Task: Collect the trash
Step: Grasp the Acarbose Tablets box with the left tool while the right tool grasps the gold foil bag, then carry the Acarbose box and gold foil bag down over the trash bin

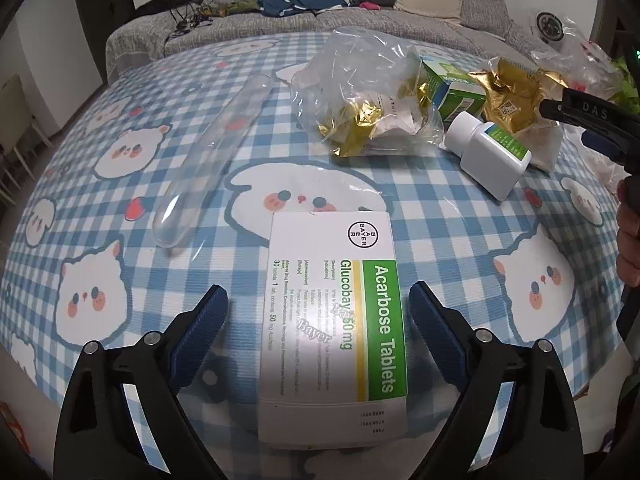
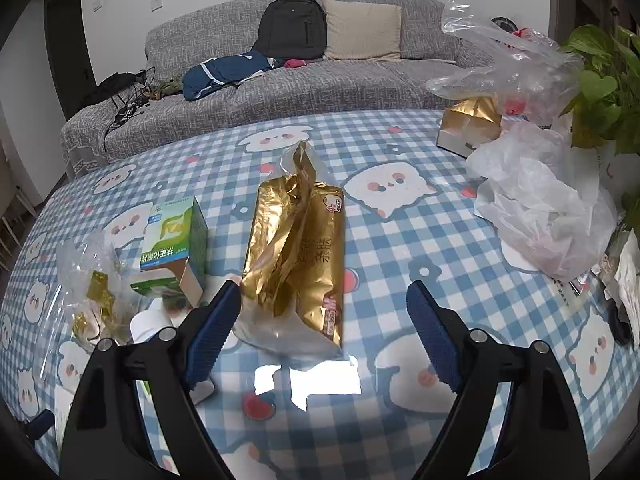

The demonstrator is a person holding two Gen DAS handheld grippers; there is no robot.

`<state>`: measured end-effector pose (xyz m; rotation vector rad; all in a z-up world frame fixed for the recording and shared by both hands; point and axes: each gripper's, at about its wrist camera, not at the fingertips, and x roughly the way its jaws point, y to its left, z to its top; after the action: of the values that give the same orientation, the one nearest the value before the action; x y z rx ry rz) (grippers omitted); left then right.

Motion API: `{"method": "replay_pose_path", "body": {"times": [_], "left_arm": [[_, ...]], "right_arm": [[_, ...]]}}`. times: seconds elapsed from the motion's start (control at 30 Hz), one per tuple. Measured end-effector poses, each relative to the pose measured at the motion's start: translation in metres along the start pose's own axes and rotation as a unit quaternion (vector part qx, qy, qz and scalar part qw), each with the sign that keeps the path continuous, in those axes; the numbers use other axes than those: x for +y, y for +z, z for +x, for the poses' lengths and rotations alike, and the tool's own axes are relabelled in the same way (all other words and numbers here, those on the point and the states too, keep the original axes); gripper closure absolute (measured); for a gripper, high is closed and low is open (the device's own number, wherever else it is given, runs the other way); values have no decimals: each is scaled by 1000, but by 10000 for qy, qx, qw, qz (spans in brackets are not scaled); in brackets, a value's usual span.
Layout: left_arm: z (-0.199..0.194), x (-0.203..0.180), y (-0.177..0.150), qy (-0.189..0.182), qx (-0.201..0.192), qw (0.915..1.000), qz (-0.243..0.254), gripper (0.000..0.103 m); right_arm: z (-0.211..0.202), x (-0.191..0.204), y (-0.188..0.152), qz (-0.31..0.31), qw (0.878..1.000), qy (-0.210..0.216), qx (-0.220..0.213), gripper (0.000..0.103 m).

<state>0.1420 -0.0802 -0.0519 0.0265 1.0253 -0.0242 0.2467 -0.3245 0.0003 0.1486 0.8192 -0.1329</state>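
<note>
A white and green tablets box (image 1: 332, 320) lies flat on the checked tablecloth (image 1: 100, 208). My left gripper (image 1: 317, 292) is open around it, with both pads clear of its sides. In the right wrist view a crumpled gold wrapper (image 2: 300, 248) stands between the fingers of my open right gripper (image 2: 323, 286). The left pad is at the wrapper's edge and the right pad is well apart from it. A clear bag of gold scraps (image 1: 368, 96), a green carton (image 1: 452, 84) and a white bottle (image 1: 488, 152) lie beyond.
A clear plastic tube (image 1: 212, 152) lies left of the tablets box. Crumpled plastic bags (image 2: 540, 208), a gold box (image 2: 472, 124) and a potted plant (image 2: 604, 92) crowd the table's right side. A grey sofa (image 2: 280, 80) with a backpack stands behind.
</note>
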Motion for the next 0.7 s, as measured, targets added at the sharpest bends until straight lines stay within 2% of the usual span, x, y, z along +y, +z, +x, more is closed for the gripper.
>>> {"method": "replay_pose_path", "body": {"times": [0.13,0.23,0.27,0.3,0.33,0.43,0.53,0.7], "left_arm": [[5,-3,3,65,-84,9999,13,20],[5,-3,4,114,-164,9998,-8,30],[4,-4,4,119,-187,9998,-2,37],[3,-4,5,119,-206,9997,14,42],[3,-5,5,123,-205,9997,20,42],[2,-3,6,84,-234,9997,-17,43],[2,-2,5,79,-251,9997,-20,43],[0,-2,2,75,-265,9996,-23,43]], "right_arm": [[17,8,6,-55,9999,-8,113,38],[27,15,6,-143,9997,-47,190,49],[30,17,5,-163,9996,-64,231,52],[32,18,5,-161,9995,-48,278,60],[34,19,5,-163,9994,-18,318,72],[35,23,4,-211,9992,-45,332,86],[33,23,4,-199,9993,-49,324,91],[25,24,2,-258,9994,-105,225,93]]}}
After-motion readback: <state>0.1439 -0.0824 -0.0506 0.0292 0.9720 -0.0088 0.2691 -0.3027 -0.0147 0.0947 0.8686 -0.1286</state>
